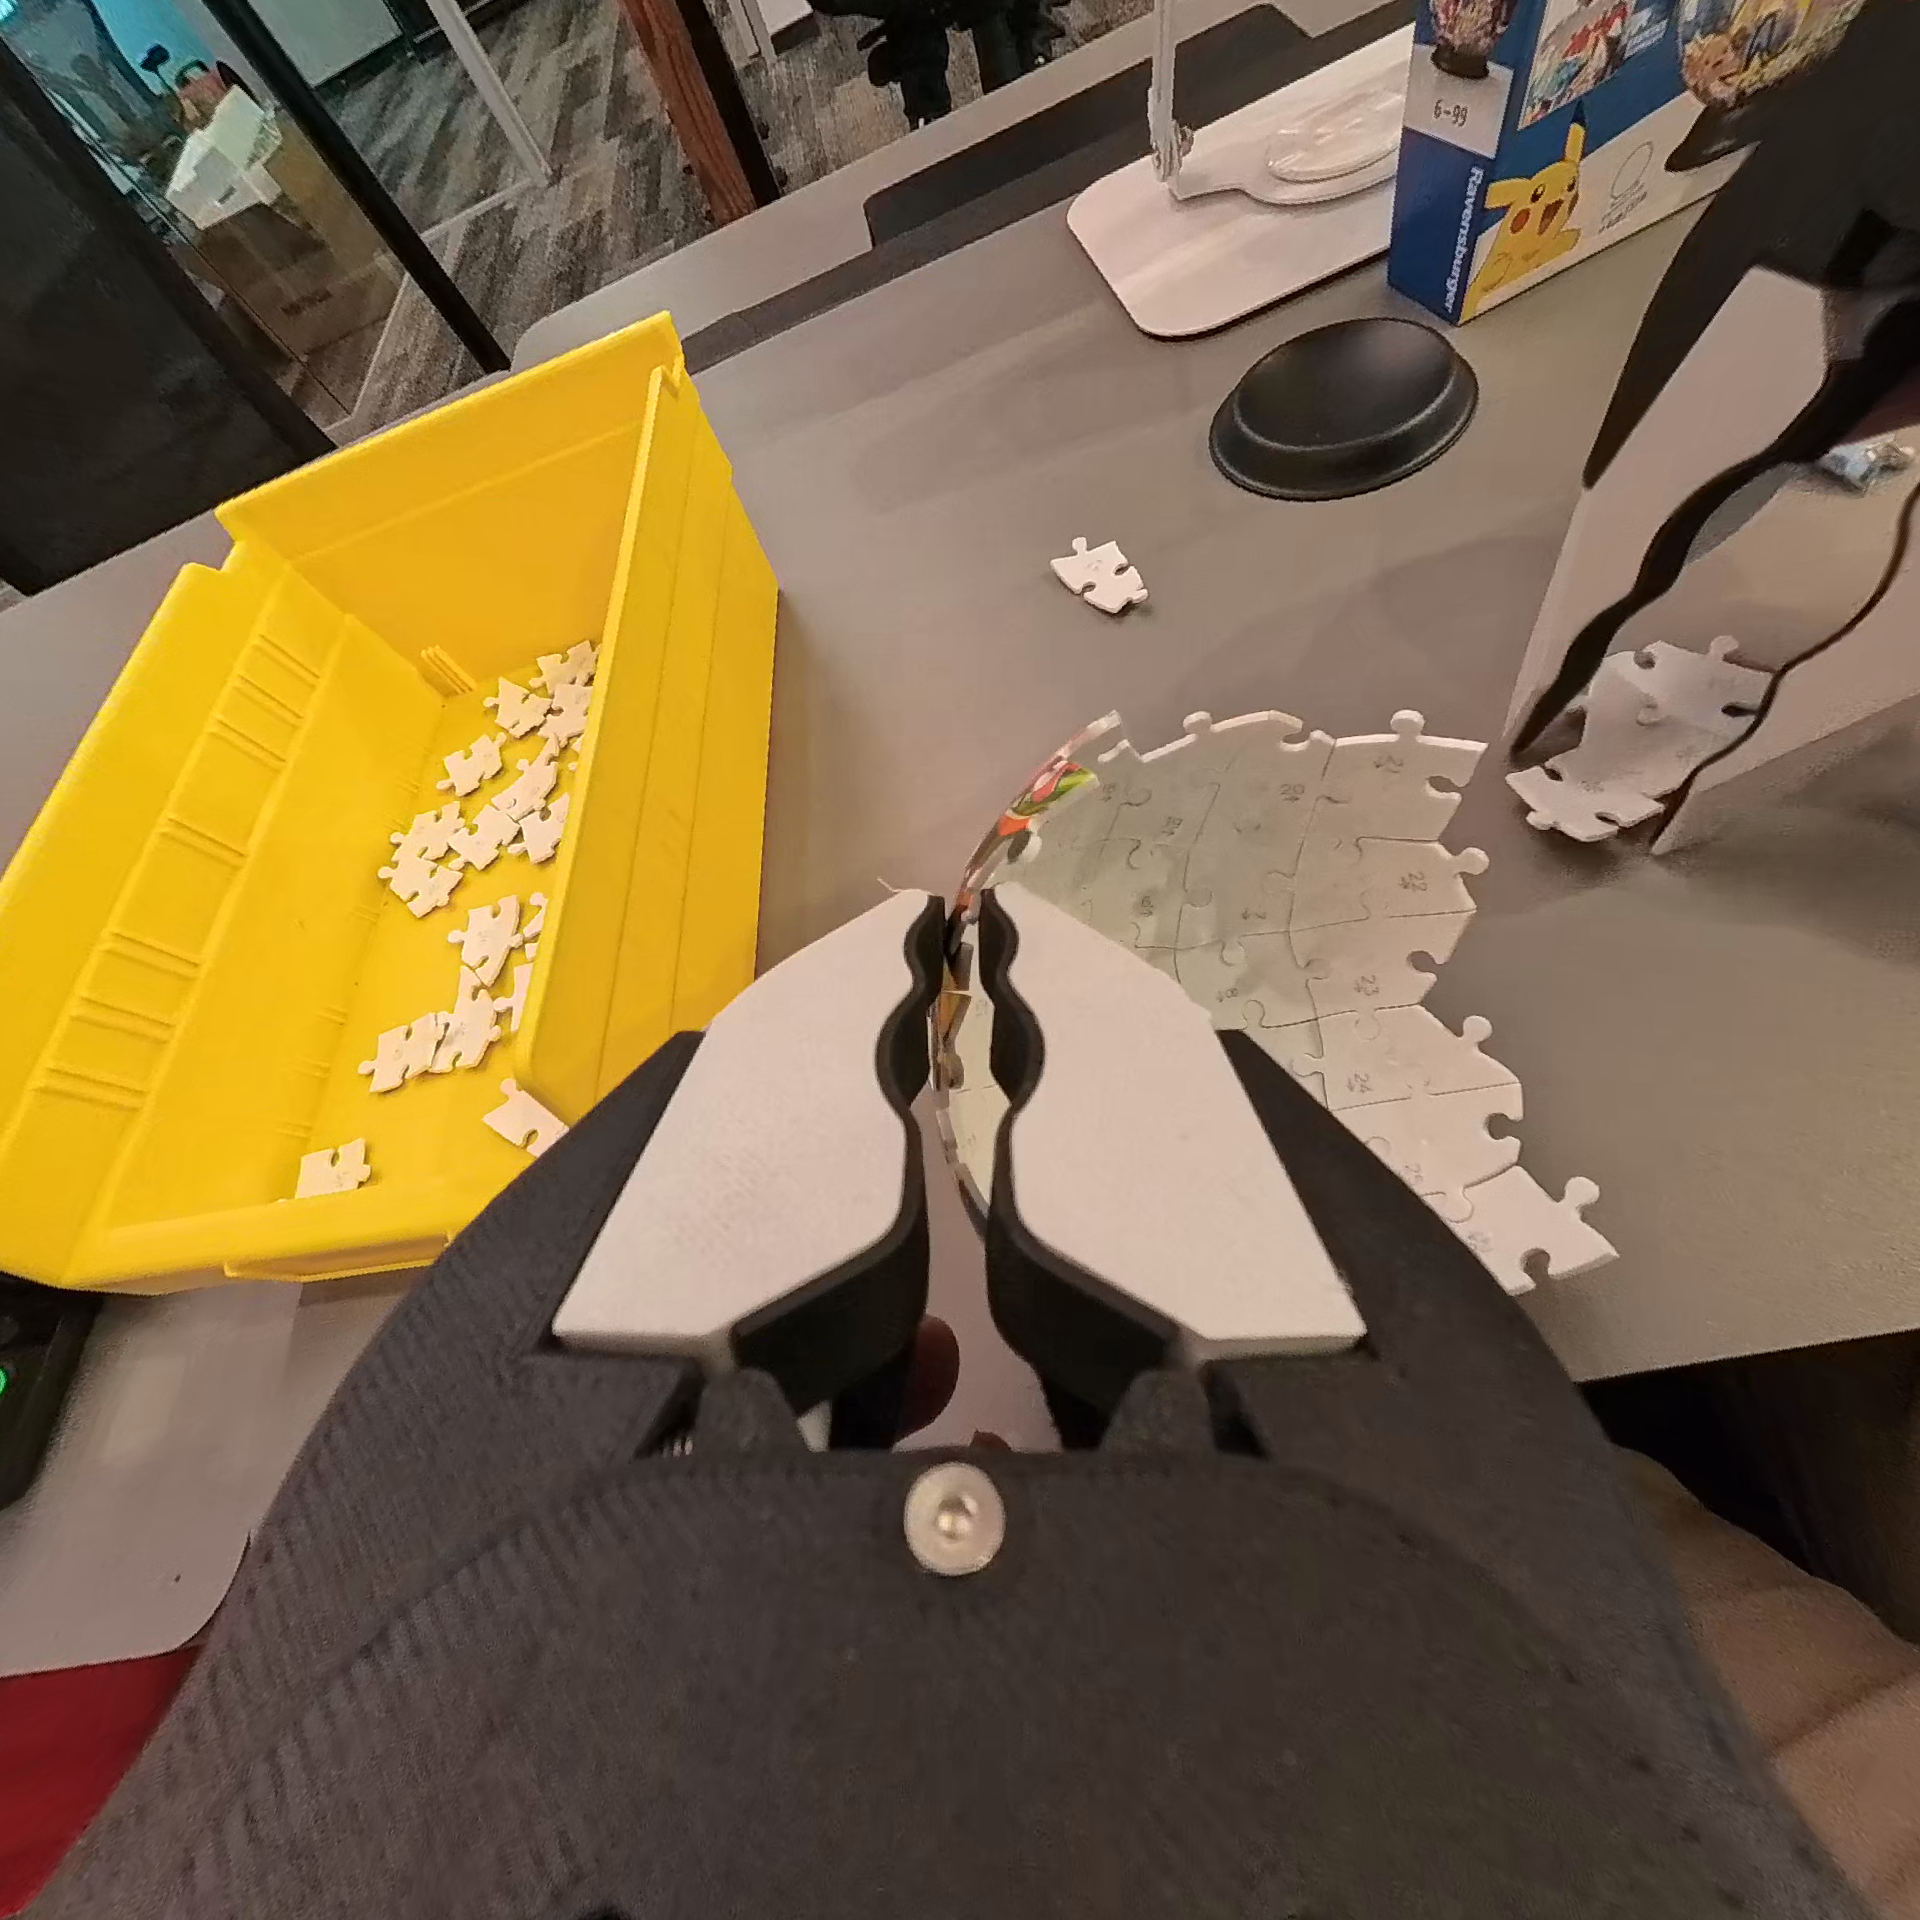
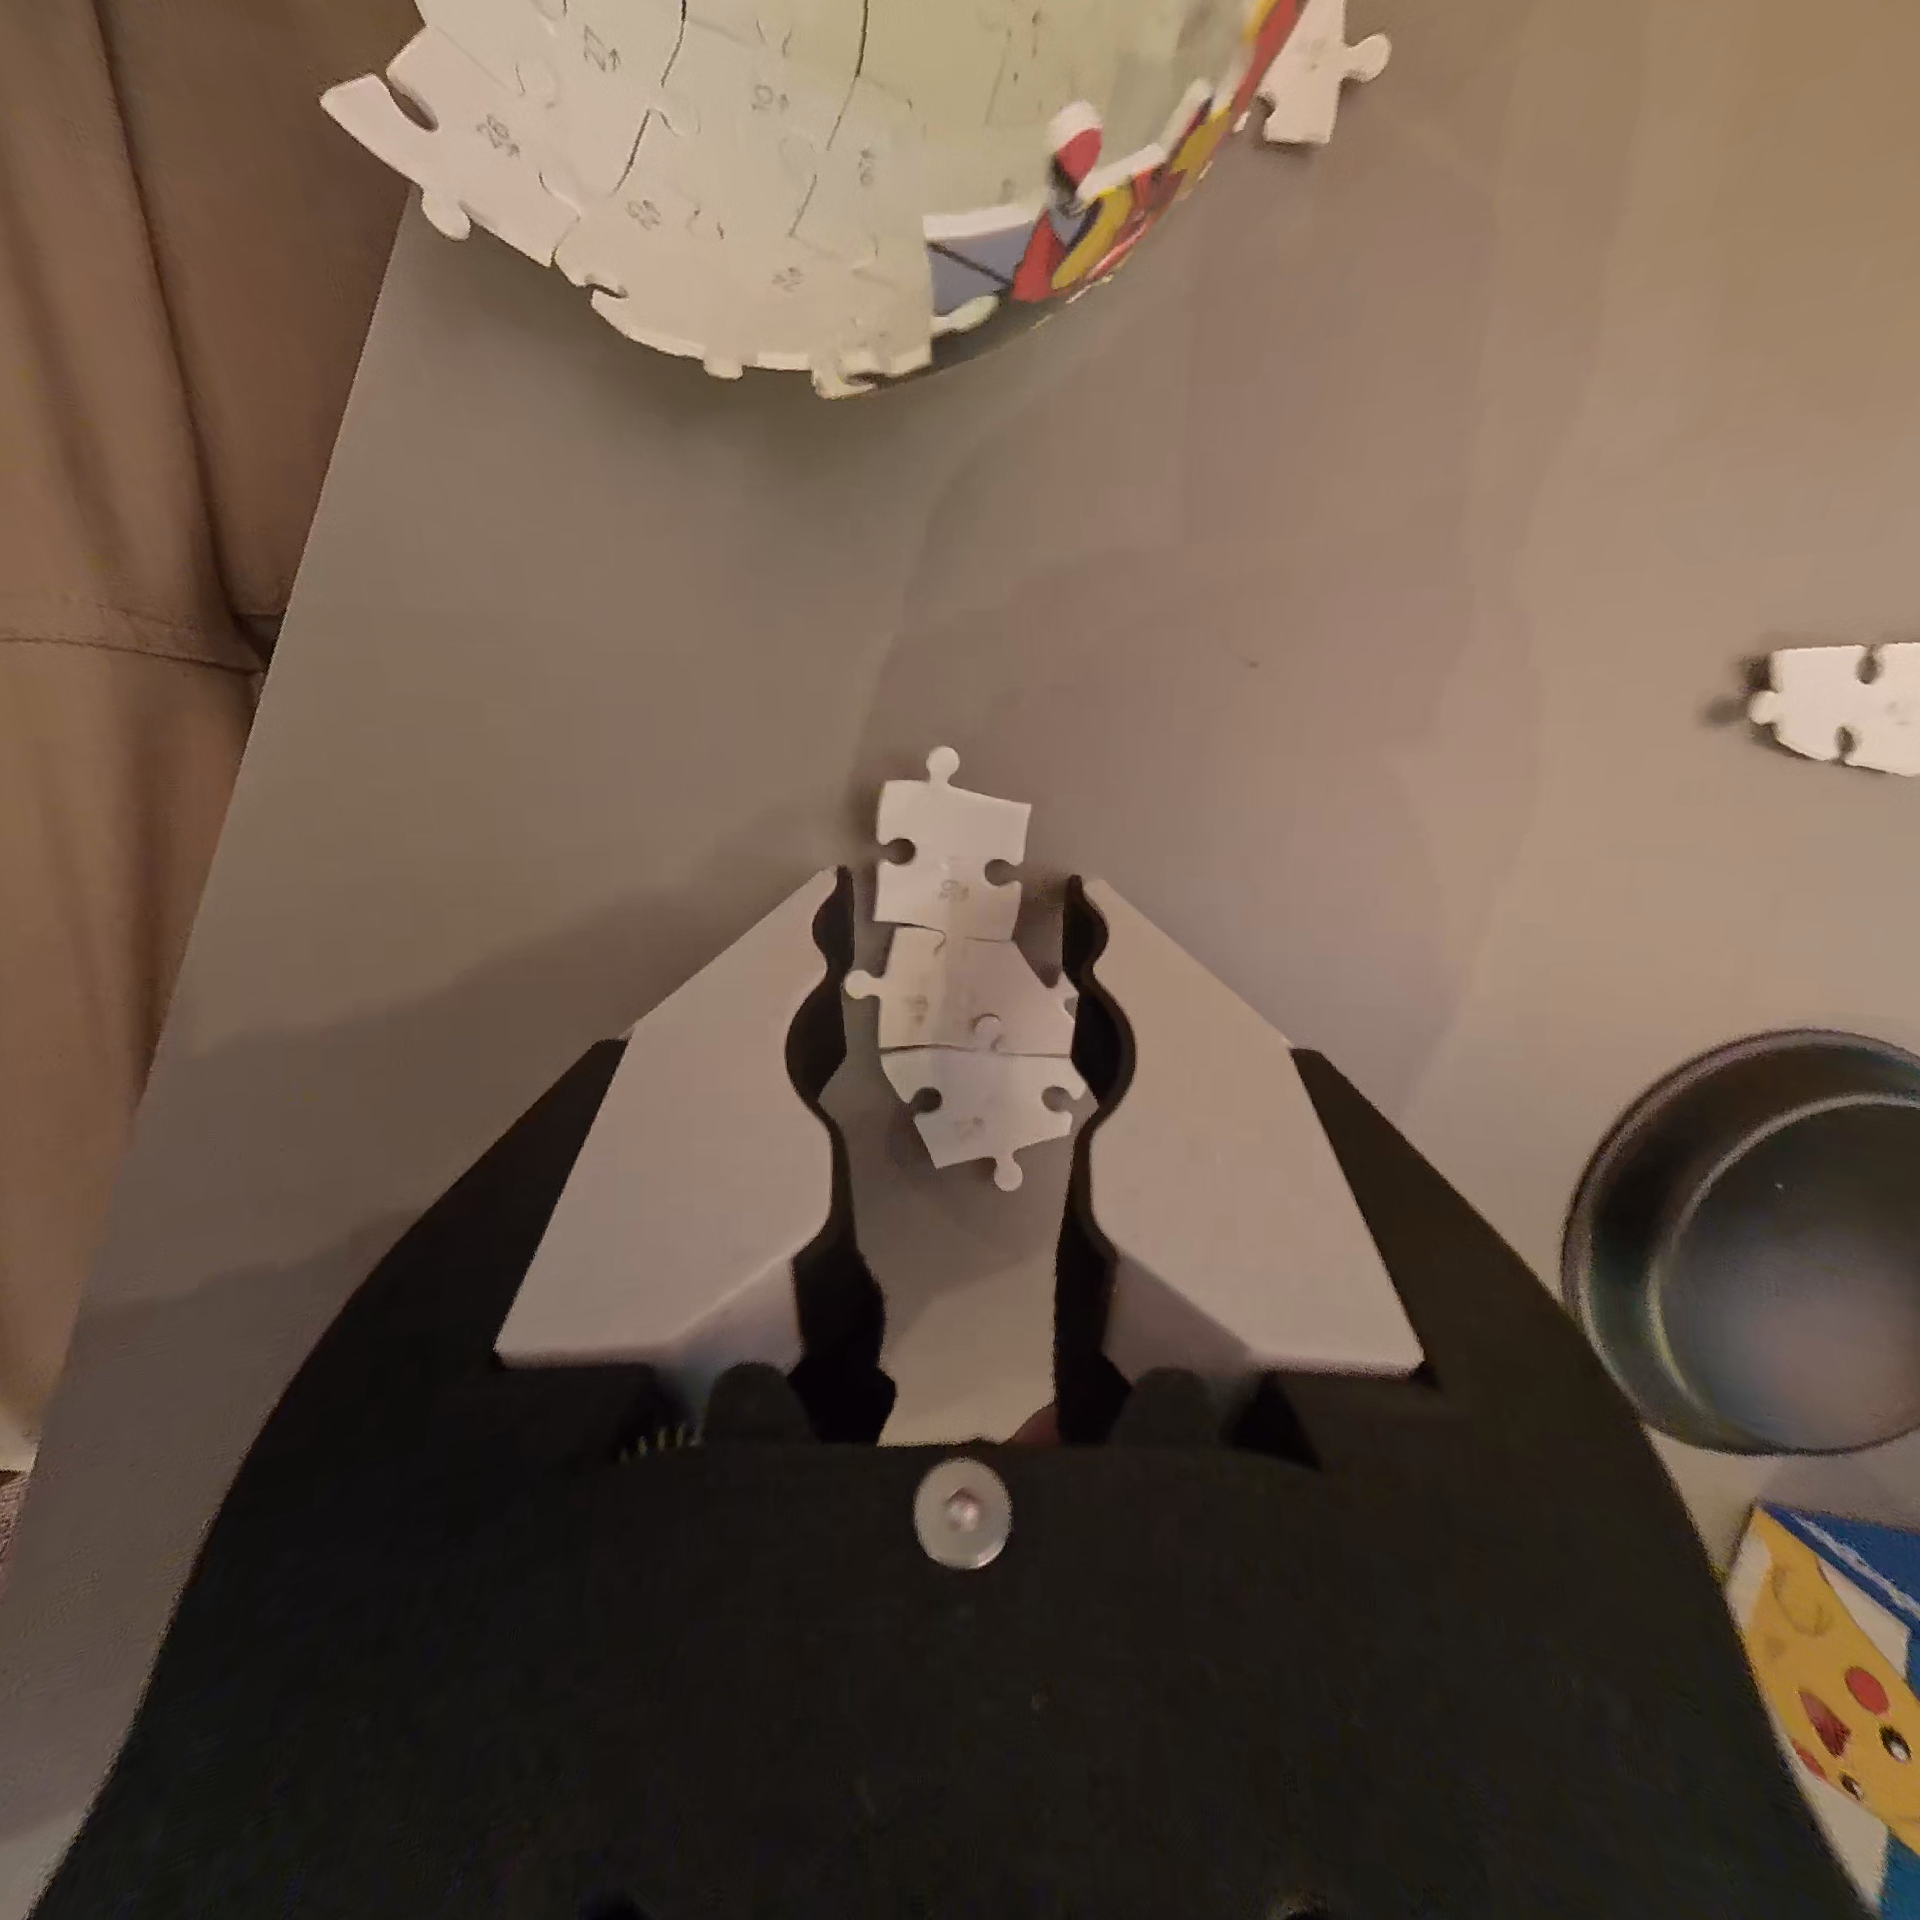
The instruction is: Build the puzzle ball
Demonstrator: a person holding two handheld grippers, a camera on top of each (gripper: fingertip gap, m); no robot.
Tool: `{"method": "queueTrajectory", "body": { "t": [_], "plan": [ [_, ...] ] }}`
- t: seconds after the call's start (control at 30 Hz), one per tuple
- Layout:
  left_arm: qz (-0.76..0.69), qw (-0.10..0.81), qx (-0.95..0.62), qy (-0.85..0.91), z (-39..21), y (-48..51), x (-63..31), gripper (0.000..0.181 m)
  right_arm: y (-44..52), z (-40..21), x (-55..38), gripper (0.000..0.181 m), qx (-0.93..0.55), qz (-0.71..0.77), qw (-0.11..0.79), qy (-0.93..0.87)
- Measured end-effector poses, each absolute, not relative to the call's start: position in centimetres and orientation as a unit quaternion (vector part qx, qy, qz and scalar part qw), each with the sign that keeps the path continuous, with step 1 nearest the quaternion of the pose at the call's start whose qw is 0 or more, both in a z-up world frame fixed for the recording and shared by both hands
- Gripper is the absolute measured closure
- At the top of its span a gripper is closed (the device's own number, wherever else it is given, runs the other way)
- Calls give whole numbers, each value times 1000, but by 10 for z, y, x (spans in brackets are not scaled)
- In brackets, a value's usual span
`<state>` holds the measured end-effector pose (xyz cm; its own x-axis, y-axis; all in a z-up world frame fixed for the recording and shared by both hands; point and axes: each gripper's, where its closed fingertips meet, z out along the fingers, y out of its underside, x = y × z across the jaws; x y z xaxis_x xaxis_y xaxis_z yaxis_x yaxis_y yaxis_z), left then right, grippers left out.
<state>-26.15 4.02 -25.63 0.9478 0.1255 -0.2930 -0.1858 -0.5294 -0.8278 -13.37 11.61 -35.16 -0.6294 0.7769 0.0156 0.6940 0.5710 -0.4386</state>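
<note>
My left gripper [image 1: 966, 914] is pinched on the rim of the half-built puzzle ball [image 1: 1299, 935], a curved shell of joined pieces with its white numbered inside facing up, low over the grey tabletop [image 1: 935, 520]. My right gripper [image 2: 956, 883] is spread, its fingers on either side of a strip of three joined pieces [image 2: 966, 997] lying white side up on the tabletop just beside the shell; whether the fingers touch it I cannot tell. On the shell's other side sits a yellow bin [image 1: 312, 831] with loose pieces [image 1: 488, 821] in it. One single piece [image 1: 1099, 575] lies beyond the shell, and farther that way stand a black dome-shaped stand [image 1: 1340, 400] and the puzzle box [image 1: 1538, 156].
</note>
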Motion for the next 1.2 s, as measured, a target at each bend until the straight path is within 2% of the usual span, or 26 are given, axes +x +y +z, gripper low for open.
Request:
{"method": "queueTrajectory", "body": {
  "t": [0.17,1.2],
  "plan": [
    [161,485,-859,18,-256,40,-261,175,114,-351,-137,155,-427,215,100,-873],
    [185,476,-860,6,-260,40,-275,172,112,-344,-134,156,-458,244,127,-845]
  ]
}}
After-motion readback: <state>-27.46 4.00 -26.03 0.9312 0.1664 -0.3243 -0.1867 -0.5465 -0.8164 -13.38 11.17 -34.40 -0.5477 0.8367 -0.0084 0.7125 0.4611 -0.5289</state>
